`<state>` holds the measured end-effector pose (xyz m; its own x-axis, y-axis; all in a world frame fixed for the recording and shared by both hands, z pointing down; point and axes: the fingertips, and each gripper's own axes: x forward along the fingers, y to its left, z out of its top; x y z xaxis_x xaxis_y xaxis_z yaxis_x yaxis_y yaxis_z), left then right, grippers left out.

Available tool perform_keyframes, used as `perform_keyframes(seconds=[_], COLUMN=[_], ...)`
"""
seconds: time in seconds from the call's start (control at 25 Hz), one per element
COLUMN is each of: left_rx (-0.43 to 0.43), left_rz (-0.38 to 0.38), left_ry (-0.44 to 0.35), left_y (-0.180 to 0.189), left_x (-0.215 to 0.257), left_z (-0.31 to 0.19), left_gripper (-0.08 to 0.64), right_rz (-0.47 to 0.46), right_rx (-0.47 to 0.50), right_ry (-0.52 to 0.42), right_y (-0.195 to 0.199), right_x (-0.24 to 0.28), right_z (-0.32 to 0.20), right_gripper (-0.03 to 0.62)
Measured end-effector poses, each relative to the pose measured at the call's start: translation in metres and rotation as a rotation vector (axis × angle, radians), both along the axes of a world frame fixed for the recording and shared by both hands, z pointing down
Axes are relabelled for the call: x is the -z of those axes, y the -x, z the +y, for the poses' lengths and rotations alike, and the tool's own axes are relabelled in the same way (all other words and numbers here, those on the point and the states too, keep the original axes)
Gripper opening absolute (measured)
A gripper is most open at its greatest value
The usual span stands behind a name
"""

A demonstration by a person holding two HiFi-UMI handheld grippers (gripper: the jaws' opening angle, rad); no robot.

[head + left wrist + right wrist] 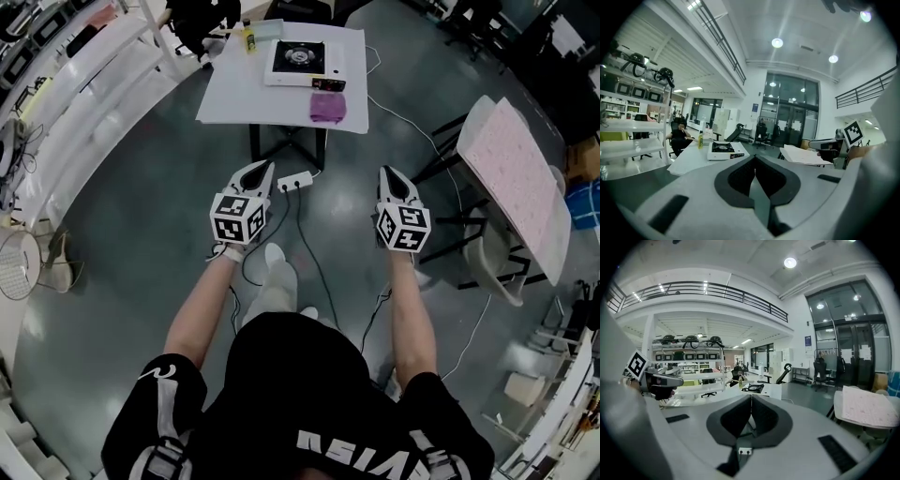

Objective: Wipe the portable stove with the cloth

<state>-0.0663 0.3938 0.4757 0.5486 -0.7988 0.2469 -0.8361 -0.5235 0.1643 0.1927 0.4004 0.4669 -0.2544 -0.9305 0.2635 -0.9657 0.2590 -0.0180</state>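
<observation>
The white portable stove (298, 61) sits on a white table (234, 103) far ahead of me, and a purple cloth (327, 106) lies just in front of it. My left gripper (269, 167) and right gripper (386, 172) hang side by side over the floor, well short of the table. Both are shut with nothing between their jaws. The stove (723, 150) shows small in the left gripper view, above the closed left gripper (754, 159). In the right gripper view the stove (752, 387) also lies beyond the closed right gripper (751, 399).
A yellow bottle (248, 37) stands on the table's far side, where a person (679, 136) sits. A power strip (293, 180) and cables lie on the floor under my grippers. A pink-topped table (516, 169) and a chair stand at right, shelving at left.
</observation>
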Motion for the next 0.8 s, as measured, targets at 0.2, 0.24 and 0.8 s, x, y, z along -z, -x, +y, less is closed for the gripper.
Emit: perform_keyframes(seconds=[0.2,0.24,0.8], left_rx=[-0.017,-0.021,-0.074], left_rz=[0.005,0.008,0.043], left_ry=[0.002,0.001,0.008], left_y=[0.01,0.011,0.03], left_x=[0.002,0.003,0.003], left_z=[-0.069,-0.083,-0.174], left_gripper=[0.009,0.009,0.009], right_rz=[-0.005,-0.004,0.01], right_rx=[-0.017,-0.022,-0.062], right_ry=[0.01,0.013,0.044], right_y=[0.008,0.009,0.038], right_x=[-0.001,-0.001,-0.009], right_z=[-0.063,-0.074,-0.151], right_gripper=[0.011,0.011,0.011])
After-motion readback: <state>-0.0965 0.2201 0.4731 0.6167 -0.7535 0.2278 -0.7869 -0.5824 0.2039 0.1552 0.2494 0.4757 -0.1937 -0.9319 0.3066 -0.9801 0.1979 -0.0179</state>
